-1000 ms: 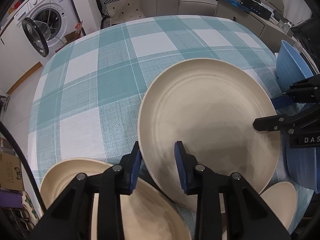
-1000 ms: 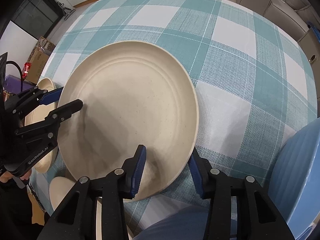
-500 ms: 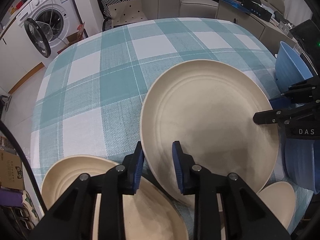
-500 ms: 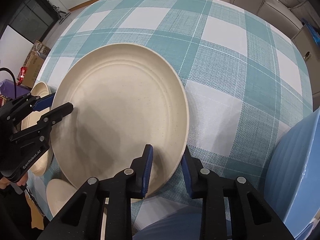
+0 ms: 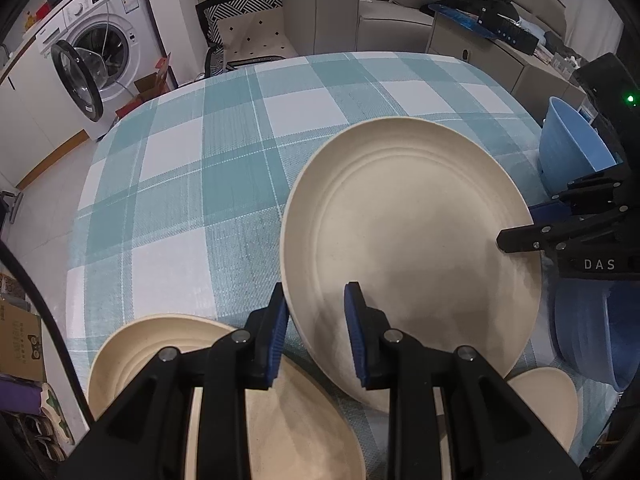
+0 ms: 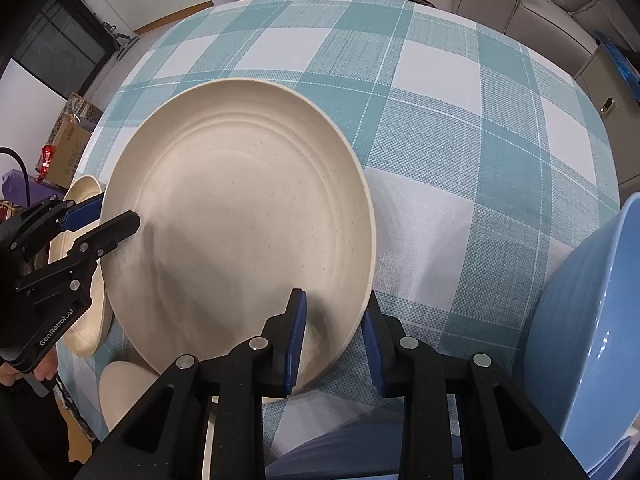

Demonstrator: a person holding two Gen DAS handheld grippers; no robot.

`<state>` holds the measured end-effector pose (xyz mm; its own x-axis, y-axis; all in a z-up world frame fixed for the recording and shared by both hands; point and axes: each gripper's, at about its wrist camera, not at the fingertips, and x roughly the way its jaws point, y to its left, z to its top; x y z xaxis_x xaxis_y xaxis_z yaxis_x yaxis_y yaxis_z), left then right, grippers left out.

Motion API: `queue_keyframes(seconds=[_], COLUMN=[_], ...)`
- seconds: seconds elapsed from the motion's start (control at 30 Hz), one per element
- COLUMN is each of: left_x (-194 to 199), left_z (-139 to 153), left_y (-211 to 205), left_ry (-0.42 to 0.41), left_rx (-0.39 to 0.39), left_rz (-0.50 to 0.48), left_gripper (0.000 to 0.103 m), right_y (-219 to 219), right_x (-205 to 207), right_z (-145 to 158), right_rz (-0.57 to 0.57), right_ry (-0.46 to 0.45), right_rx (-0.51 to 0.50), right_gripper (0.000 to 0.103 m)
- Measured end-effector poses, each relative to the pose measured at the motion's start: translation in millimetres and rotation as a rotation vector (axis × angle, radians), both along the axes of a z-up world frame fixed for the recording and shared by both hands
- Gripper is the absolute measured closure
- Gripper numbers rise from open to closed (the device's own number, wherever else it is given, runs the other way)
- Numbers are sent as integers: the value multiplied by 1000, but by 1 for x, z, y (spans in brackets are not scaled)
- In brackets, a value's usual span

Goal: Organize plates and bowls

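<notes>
A large cream plate [image 5: 408, 232] [image 6: 240, 220] hangs slightly tilted just above the checked tablecloth [image 5: 200, 184], held at opposite rims. My left gripper [image 5: 316, 304] [image 6: 116, 214] is shut on its near-left rim, one blue pad under the edge and one on the inside. My right gripper [image 6: 334, 308] [image 5: 524, 226] is shut on the other side of the rim in the same way. Two more cream plates [image 5: 160, 344] [image 6: 86, 320] lie under my left gripper, partly hidden by it.
A small cream dish [image 5: 548, 396] [image 6: 124, 392] sits at the near table edge. A light blue bowl [image 5: 568, 144] [image 6: 580, 340] and stacked blue bowls [image 5: 588, 328] stand by my right gripper. A washing machine [image 5: 100, 52] and sofa [image 5: 320, 12] lie beyond the table.
Both pairs of jaws have narrowed onto the big plate's rim, the right pair more. Neither hand has shifted much, and the plate stays between them.
</notes>
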<state>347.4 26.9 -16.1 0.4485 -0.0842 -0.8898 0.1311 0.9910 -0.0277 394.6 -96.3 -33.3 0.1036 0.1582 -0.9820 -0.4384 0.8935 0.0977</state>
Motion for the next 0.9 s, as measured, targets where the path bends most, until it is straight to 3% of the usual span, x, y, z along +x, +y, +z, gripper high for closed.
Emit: queue_keyframes(seconds=[0.9], left_x=[-13], left_z=[36], left_y=[10], left_ry=[-77], left_rx=[-7], left_rz=[26], left_gripper=[77], right_y=[-1], right_x=[-16], right_z=[39], right_rz=[10], right_ry=[-57], right_rx=[23], right_gripper=[75])
